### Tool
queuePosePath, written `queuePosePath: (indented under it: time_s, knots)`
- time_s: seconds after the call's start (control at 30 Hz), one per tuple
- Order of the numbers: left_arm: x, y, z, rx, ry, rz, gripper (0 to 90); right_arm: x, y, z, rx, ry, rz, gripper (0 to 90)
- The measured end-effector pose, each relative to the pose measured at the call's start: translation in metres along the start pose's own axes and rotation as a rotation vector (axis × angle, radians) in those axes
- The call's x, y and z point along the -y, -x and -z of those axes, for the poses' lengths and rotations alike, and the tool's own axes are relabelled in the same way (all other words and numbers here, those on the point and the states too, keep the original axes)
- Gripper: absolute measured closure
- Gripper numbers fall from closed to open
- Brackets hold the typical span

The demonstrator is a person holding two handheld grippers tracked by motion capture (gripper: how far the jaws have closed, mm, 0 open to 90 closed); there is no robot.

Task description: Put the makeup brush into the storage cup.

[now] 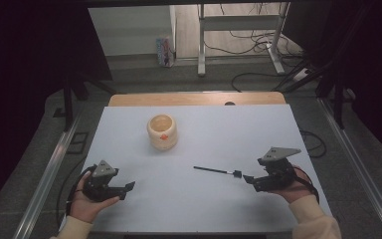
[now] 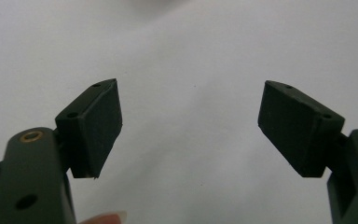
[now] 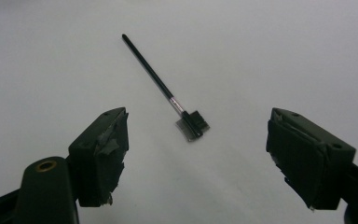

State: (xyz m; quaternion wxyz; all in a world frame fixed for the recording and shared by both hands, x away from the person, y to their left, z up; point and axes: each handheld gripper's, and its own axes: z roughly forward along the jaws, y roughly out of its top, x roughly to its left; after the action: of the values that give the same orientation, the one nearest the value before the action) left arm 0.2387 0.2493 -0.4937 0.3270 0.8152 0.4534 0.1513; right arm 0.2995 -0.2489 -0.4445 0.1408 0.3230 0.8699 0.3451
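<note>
Cream cup [image 1: 162, 131] upright on table [image 1: 219, 199], inside can't tell.

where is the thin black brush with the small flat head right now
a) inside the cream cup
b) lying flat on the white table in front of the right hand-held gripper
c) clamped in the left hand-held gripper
b: the thin black brush with the small flat head lies flat on the white table, just ahead of the open right hand-held gripper, untouched.
</note>
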Motion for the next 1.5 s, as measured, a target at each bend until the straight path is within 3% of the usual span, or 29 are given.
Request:
queuePosePath:
  time_s: [0.53, 0.67, 0.9, 1.5]
  knots:
    - [0.000, 0.000, 0.000, -0.003, -0.003, 0.005, 22.0, -0.021, -0.001, -0.019, -0.024, -0.020, 0.029, 22.7]
    - [0.000, 0.001, 0.000, 0.014, 0.000, 0.007, 22.0, -0.030, -0.006, -0.029, -0.033, -0.053, 0.064, 24.4]
    - [0.000, 0.002, 0.000, 0.007, -0.002, -0.001, 22.0, -0.041, -0.007, -0.038, -0.055, -0.084, 0.100, 26.8]
    - [0.000, 0.002, -0.001, 0.011, -0.005, -0.005, 21.9, -0.059, -0.009, -0.069, -0.107, -0.176, 0.164, 31.2]
